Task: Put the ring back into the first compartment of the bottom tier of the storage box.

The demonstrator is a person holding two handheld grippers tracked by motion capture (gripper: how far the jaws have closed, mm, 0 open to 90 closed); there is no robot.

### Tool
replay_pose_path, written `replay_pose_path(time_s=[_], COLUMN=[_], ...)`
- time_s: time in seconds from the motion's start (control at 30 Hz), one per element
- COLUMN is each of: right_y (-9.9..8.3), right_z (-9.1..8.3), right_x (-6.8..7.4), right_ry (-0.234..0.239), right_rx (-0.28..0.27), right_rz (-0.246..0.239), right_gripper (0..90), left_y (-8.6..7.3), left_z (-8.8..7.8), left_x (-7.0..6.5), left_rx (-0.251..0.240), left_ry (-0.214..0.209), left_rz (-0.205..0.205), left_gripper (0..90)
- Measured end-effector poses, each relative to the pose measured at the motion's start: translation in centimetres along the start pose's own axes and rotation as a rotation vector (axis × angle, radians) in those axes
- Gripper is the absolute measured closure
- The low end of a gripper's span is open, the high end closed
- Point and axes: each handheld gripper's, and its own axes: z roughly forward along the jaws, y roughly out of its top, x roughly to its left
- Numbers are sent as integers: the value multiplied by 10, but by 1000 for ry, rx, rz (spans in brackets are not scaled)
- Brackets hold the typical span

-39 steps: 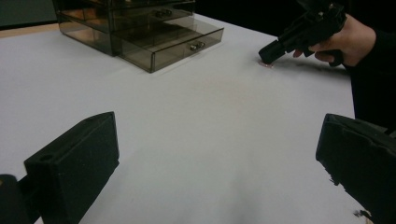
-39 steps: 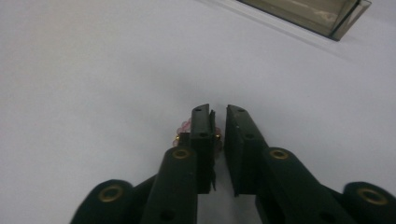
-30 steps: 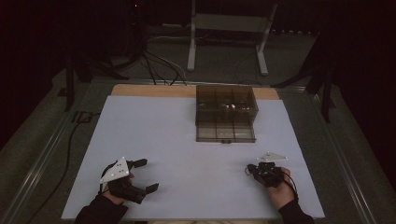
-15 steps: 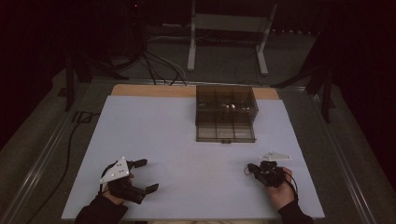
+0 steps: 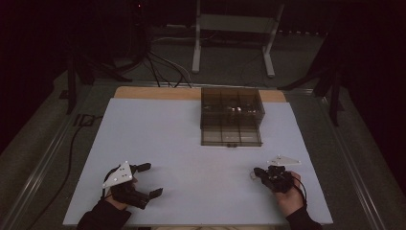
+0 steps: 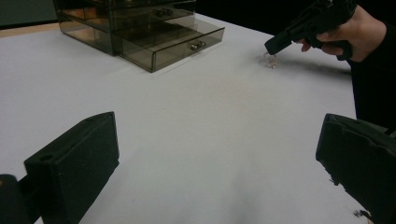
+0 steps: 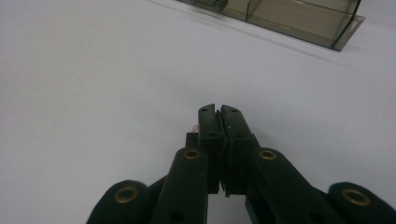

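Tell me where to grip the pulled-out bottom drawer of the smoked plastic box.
Grip the small knob on the front of the drawer, coming in low and level from the person's side. The front panel faces that way, and only the knob sticks out.

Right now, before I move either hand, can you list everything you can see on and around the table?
Smoky translucent plastic drawer organiser: one, brown-grey, far centre of the table, bottom drawer pulled out towards the person.
Small clear object: one, transparent, on the table just below the right gripper's tip; too small to identify.
White table top: one, with a wooden strip along its far edge.
White metal stand: one, on the floor beyond the table.
Black cables: several, on the floor at far left.
Left gripper: one, black, near left, fingers wide apart, nothing between them.
Right gripper: one, black, near right, fingers closed together.
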Motion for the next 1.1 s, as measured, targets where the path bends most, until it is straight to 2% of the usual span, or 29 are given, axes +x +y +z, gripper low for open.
replay_pose_path(time_s=[0.5, 0.6, 1.1], right_y=[7, 8, 15], right_z=[-8, -8, -12], right_x=[1, 1, 6], right_ry=[35, 37, 36], right_rx=[-27, -25, -35], right_rz=[29, 27, 17], right_gripper=[886, 886, 886], left_y=[0, 0, 1], left_z=[0, 1, 1], left_x=[0, 0, 0], left_rx=[-4, 7, -1], left_ry=[0, 0, -3], left_rz=[-1, 4, 2], left_gripper=[6, 6, 6])
